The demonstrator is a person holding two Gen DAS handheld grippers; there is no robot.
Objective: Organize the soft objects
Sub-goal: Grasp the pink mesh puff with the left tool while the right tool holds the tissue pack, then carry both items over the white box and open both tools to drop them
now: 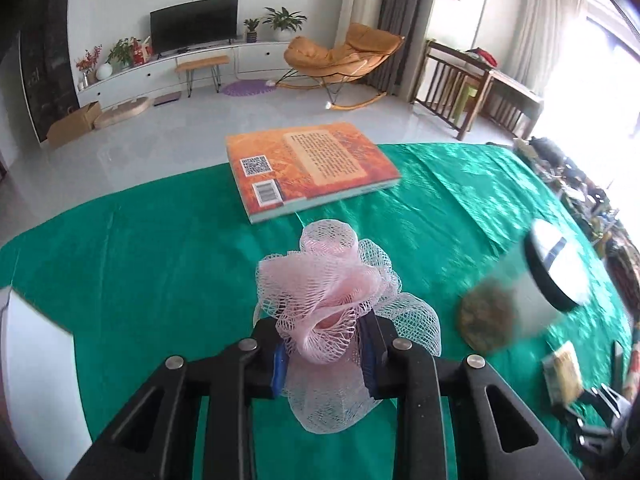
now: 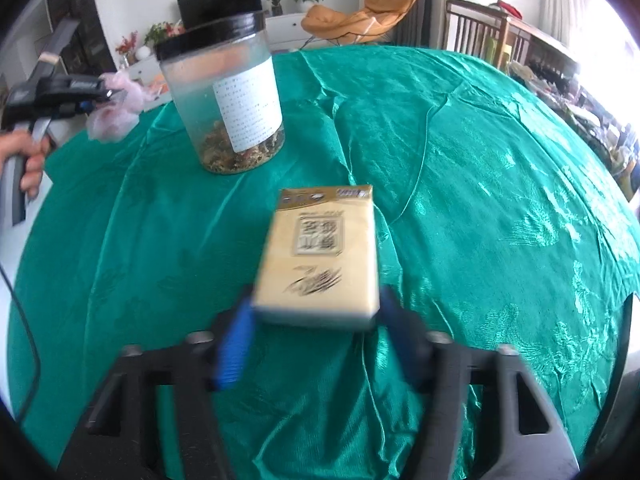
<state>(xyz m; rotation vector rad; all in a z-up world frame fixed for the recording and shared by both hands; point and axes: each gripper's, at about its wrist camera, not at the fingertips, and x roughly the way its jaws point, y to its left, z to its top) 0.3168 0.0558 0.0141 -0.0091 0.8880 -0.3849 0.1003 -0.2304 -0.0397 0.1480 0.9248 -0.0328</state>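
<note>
My left gripper is shut on a pink mesh bath pouf and holds it above the green tablecloth. From the right wrist view, the pouf and left gripper show at the far left. A tan tissue pack lies on the cloth between the blue pads of my right gripper. The jaws stand just outside the pack's near end; contact is blurred. The pack also shows in the left wrist view.
An orange book lies flat at the table's far edge. A clear jar with a black lid stands left of centre; it appears blurred in the left view. Clutter lines the right side.
</note>
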